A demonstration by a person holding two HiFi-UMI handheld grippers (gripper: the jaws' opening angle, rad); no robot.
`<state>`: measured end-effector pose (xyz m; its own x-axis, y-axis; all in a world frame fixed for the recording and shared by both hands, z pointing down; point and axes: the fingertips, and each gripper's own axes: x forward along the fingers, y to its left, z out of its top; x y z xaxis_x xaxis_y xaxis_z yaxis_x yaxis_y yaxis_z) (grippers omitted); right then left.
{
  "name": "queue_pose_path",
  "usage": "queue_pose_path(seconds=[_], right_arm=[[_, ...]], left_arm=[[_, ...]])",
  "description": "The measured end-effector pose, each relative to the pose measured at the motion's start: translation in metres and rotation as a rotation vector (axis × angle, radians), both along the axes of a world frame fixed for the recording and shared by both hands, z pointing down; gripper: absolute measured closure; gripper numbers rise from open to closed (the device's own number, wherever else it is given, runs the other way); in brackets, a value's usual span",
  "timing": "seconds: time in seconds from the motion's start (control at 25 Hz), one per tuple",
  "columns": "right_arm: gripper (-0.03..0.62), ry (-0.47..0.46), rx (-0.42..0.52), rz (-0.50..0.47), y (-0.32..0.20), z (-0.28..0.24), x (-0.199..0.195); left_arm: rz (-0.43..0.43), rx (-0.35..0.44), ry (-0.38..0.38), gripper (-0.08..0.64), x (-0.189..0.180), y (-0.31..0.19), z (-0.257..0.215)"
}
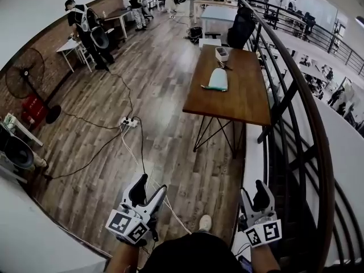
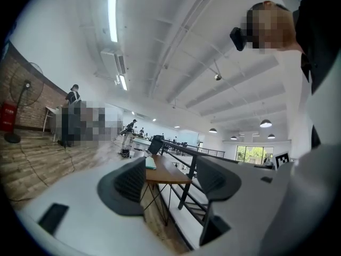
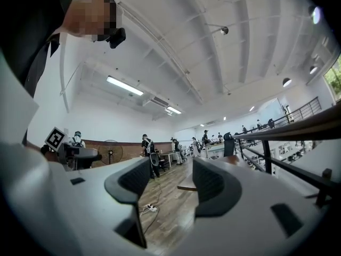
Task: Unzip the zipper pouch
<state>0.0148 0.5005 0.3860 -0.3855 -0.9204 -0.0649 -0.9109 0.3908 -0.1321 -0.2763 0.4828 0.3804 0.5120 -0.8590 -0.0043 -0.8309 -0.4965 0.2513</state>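
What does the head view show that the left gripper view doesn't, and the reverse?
Head view only: the power strip on the floor, the small box at the table's far end, and the person's shoe.
Left gripper view only: the ceiling light, and a straight look along the left gripper, whose jaws are apart with nothing between them.
Both: the wooden table, the zipper pouch lying on it untouched, the standing fan and the railing.
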Motion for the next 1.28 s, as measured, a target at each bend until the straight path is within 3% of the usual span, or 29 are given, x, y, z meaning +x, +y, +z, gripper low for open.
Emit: queue_pose_path(seconds=[0.28,0.56,0.92,1.28], right_arm=[[0.361,-0.030,-0.009,0.032,-0.061,0.005,0.077],[0.385,-0.041,-0.025,0.080,-0.084,0.016,0.126],[0.400,-0.034,-0.071,0.139,-0.112,0.033,0.151],[0.414,0.005,-0.043,0.162,-0.203,0.022,0.145]], left_arm=[[-0.044,0.013,0.011,0.259,0.053,-0.065,-0.003],[-0.012,-0.007,-0.008,0.259,0.097,-0.109,0.005],[0.040,-0.044,-0.005,0.259,0.121,-0.158,0.022],[0.069,-0.026,0.033,0.261,0.116,-0.257,0.023]])
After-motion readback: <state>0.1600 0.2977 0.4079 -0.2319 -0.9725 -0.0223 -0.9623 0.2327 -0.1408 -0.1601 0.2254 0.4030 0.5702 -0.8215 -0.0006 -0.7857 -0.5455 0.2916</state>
